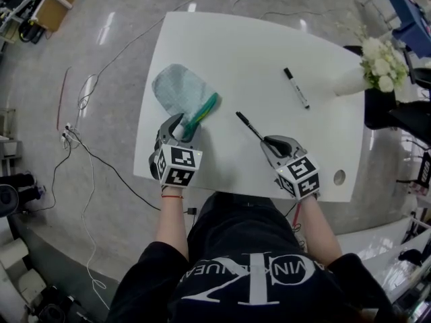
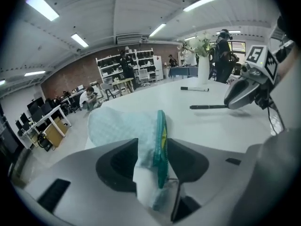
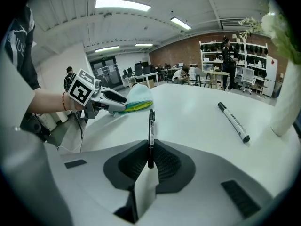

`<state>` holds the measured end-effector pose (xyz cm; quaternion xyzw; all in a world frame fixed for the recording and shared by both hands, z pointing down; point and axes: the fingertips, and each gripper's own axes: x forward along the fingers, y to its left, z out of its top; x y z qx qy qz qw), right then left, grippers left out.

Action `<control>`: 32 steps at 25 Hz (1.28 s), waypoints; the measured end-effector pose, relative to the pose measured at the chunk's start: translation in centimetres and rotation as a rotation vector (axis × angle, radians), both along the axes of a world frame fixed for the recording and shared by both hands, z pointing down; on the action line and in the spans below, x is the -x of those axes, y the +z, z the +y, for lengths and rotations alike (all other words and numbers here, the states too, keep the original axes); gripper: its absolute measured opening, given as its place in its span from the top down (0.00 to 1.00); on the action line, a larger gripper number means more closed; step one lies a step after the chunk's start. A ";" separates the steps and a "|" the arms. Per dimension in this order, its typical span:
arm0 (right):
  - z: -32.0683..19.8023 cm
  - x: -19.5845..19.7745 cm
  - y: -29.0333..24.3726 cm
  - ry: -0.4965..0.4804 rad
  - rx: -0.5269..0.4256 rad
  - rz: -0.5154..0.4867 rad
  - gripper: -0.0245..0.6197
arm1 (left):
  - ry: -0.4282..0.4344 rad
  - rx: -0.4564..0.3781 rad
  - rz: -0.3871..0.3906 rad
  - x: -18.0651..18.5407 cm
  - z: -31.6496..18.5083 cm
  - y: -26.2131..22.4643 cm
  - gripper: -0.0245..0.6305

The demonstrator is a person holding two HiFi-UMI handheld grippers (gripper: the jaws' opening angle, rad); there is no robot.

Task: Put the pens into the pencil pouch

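Bright, even ceiling strip lights [image 3: 123, 4]; fisheye bending at edges, soft shadows, faint glare

Pale blue checked pouch [image 1: 176, 89] with teal edge, black pen [image 1: 248, 124], white table [image 1: 256, 46].

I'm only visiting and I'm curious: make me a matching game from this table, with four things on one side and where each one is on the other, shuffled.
Things:
1. black pen
2. white marker
3. pencil pouch
4. flower vase

Places:
A. standing at the table's right edge
B. between the open jaws of the left gripper
C. lying free on the table, nothing touching it
D. clamped in the right gripper

Pairs: 1-D, 2-C, 3-B, 4-A.
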<state>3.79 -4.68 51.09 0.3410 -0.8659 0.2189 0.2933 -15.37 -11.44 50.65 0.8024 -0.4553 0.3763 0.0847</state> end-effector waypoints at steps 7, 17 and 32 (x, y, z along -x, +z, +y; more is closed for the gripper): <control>-0.8 1.6 -0.1 -0.009 0.010 -0.043 0.89 | -0.013 0.024 -0.034 0.1 -0.6 1.3 0.79; -1.6 4.2 -1.3 -0.058 0.006 -0.087 0.89 | -0.049 -0.019 0.076 0.0 -0.6 -0.4 0.86; -3.1 7.7 -1.8 -0.155 0.052 -0.076 0.89 | -0.077 -0.049 0.300 -1.3 -0.3 -3.6 0.87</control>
